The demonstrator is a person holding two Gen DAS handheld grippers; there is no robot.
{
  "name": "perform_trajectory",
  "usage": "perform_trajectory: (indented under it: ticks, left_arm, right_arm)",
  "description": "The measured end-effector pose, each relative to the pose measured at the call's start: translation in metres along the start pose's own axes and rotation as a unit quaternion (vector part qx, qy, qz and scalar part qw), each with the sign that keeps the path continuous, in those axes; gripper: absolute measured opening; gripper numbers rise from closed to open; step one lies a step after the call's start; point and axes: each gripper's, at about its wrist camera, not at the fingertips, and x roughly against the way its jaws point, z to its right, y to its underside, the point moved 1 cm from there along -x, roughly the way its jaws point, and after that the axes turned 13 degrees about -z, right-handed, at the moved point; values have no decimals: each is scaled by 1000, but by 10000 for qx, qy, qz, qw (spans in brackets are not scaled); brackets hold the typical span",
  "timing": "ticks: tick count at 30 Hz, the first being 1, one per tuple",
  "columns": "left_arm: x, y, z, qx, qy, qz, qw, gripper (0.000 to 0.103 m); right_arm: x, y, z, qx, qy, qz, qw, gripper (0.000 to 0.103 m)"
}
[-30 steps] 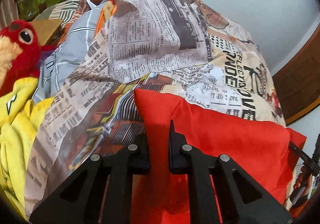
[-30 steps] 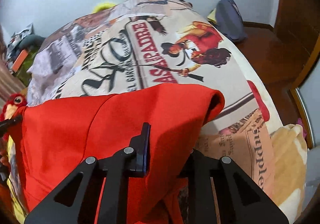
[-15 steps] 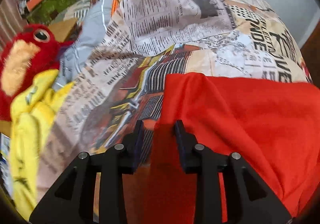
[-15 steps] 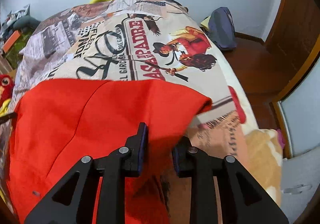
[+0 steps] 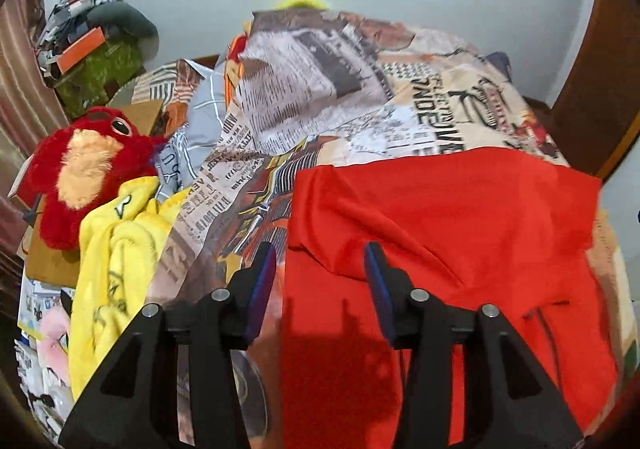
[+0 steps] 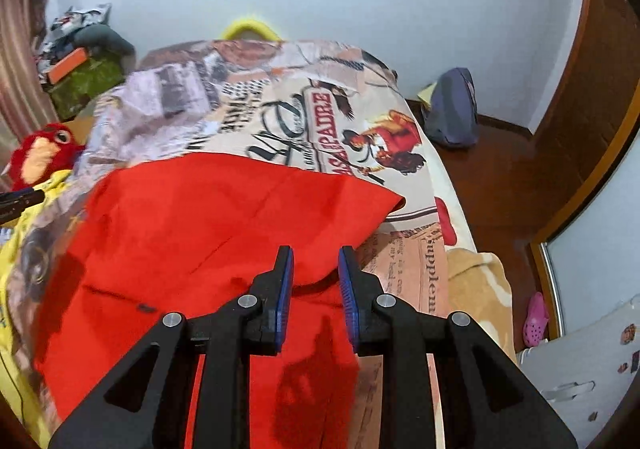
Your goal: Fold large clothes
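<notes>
Jaws of the left gripper (image 5: 320,261) stand well spread and have just been opening; nothing is pinched between them, and the red garment (image 5: 440,233) lies flat below with no pad pressing on it. Its near left corner, folded over in a small flap, sits under the gap between the jaws. The right gripper (image 6: 316,269) is spread only a little, its blue pads (image 6: 285,289) apart, and no cloth is clamped there either; the garment's right-hand fold shows in the narrow gap beneath.

Outward from both grippers, the red garment is spread across the near part of the bed, on a bedcover (image 6: 304,105) printed with newspaper text and posters. In the right wrist view its far edge runs straight across the cover and ends in a pointed corner (image 6: 394,201) near the bed's right side. Bare printed cover lies open beyond that edge, up to the wall.

Left of the garment, the room is tighter: a yellow cloth (image 5: 116,249) lies bunched at the bed's left edge, with a red plush toy (image 5: 84,169) just behind it. Right of the bed, wooden floor (image 6: 500,185) lies open, with a dark bag (image 6: 454,109) against the wall.
</notes>
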Motion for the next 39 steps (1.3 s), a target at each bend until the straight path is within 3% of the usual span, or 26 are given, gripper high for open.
perform_trajectory:
  ticks: [4,5,10,23,29,34,39]
  left_arm:
    - [21,24,1,11,48,20,10000,56]
    - [24,31,0,13,27,11,10000,59]
    - [25,66,-7,100,12,-204,9997,68]
    - [-26,165,-27,241,491,-1092,9925,69]
    - [-45,194,-36,482,749,-1319,9873,69]
    - [-45,200,-24,258,920,-1380,9858,69]
    - [-53,198,-10,78,694,-1489,9864,77]
  right_arm:
    - [17,17,-8,25,-10,107,9999,52]
    - [19,21,-9,33,6,131,9999,54]
    - [19,47,-15,60,29,-136,9999,54]
    - [-6,116,-6,-140,67,-731,9972,55]
    - [-20,137,15,-502,-304,-1004,9932,55]
    - [-38,151,30,-818,-660,-1375,9849,55]
    - [-51,152,35,-1107,-1237,-1467,9751,55]
